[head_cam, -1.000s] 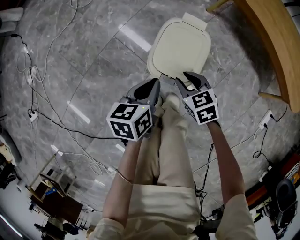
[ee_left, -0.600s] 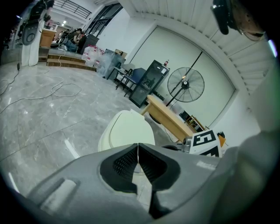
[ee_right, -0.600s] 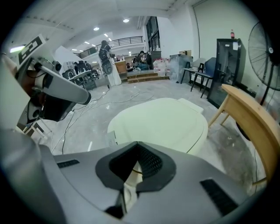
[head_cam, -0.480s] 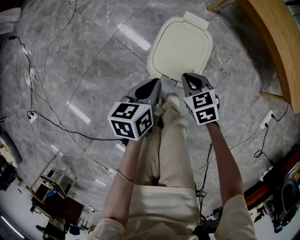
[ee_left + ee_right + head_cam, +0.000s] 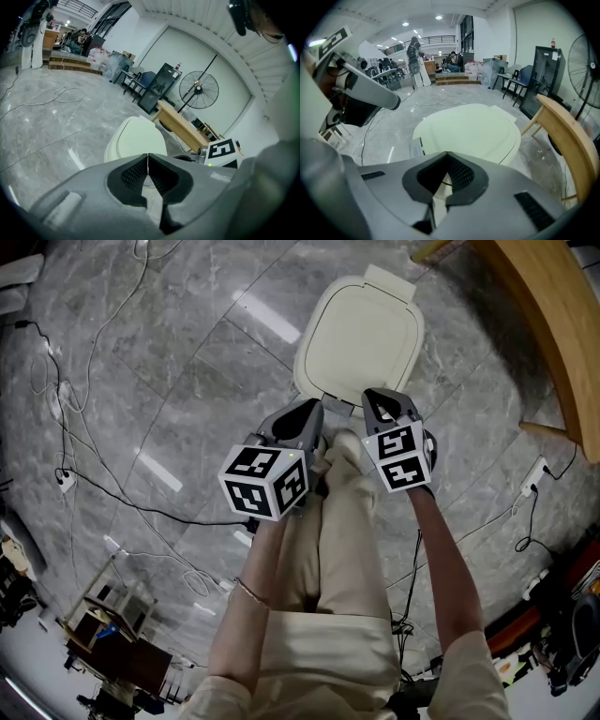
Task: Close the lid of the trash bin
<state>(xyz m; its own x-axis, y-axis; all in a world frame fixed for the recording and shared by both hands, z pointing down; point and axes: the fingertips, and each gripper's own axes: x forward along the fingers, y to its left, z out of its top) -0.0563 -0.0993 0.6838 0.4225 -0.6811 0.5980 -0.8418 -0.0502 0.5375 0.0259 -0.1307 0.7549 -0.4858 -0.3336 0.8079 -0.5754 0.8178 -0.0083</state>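
Note:
The cream trash bin (image 5: 361,334) stands on the grey floor with its lid lying flat on top. In the right gripper view the lid (image 5: 471,129) fills the middle, just beyond the jaws. My left gripper (image 5: 314,407) is shut with nothing in it and hangs short of the bin's near edge. The right gripper (image 5: 372,395) is also shut and empty, with its tip over the bin's front rim. The left gripper view shows its own tips (image 5: 148,154) meeting in front of the bin (image 5: 138,138). The right gripper's tips (image 5: 447,153) meet the same way.
The person's legs (image 5: 328,540) are below the grippers. A curved wooden table (image 5: 548,334) stands to the right of the bin. Cables (image 5: 66,409) trail over the floor at left, and a power strip (image 5: 532,479) lies at right. A standing fan (image 5: 199,89) is far behind.
The right gripper's jaws have come together from open and it has tilted a little over the bin's front edge. The left gripper has stayed put.

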